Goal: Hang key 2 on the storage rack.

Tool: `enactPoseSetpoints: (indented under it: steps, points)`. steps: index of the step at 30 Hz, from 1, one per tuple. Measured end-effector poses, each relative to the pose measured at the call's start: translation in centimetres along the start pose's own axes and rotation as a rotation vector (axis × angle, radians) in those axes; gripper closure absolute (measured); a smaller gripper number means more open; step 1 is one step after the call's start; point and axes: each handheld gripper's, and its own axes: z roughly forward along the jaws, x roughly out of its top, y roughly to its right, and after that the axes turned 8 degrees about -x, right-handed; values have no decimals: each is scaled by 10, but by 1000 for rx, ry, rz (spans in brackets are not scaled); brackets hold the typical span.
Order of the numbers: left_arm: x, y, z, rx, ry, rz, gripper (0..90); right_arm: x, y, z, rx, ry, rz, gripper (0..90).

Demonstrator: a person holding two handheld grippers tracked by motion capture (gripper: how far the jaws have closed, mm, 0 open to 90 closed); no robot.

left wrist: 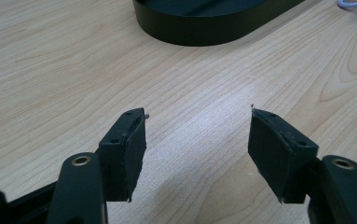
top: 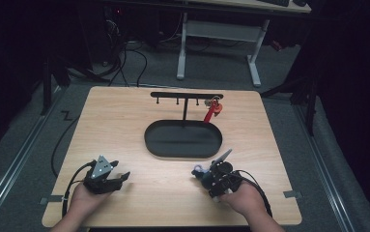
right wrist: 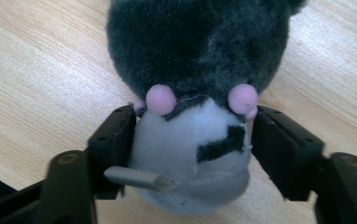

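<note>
Plush fills the foreground of the right gripper view: a small dark-grey-and-white stuffed toy [right wrist: 192, 116] with pink dots sits between the black pads of the right gripper [right wrist: 192, 154], which touch its pale lower part on both sides, so I judge it gripped, though how firmly I cannot tell. From the high view that right gripper [top: 206, 175] lies at about 5 o'clock on the wooden table [top: 124, 125], low over the surface, with the toy [top: 198, 170] poking out toward the centre. At 7 o'clock the left gripper [top: 117, 178] rests with its jaws spread and nothing between them; bare wood shows between its pads [left wrist: 129, 149]. A black oval tray [top: 153, 140] lies at the table's centre, and behind it, toward 12 o'clock, stands a black hook rack [top: 186, 95] with a red-and-orange trinket [top: 212, 111] hanging at its right end. By my reading the work is at its start: the toy is just being taken up, and lifting and placing it, likely in the tray or on the rack, remain.
</note>
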Motion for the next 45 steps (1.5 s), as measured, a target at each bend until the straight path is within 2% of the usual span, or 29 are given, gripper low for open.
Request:
enactPoseSetpoints:
  steps: [4,9,17,30,33,35,38,45]
  points:
    - [0,0,1,-2,-1,0,372,0,-2,1,-8,7,-9,427]
    - [0,1,1,-2,-5,1,372,0,-2,-1,-16,9,-18,460]
    - [0,1,0,-2,-1,2,372,3,1,-19,-16,27,-13,468]
    - [0,1,-1,-15,12,12,364,8,9,-42,-8,44,27,468]
    - [0,1,-1,-21,14,13,350,10,11,-45,-14,54,18,469]
    - [0,1,0,-25,12,14,341,12,12,-50,-9,59,37,469]
    - [0,1,0,-26,5,17,327,15,14,-54,-11,73,23,469]
    - [1,0,-2,-5,10,12,277,22,19,-66,-11,80,39,470]
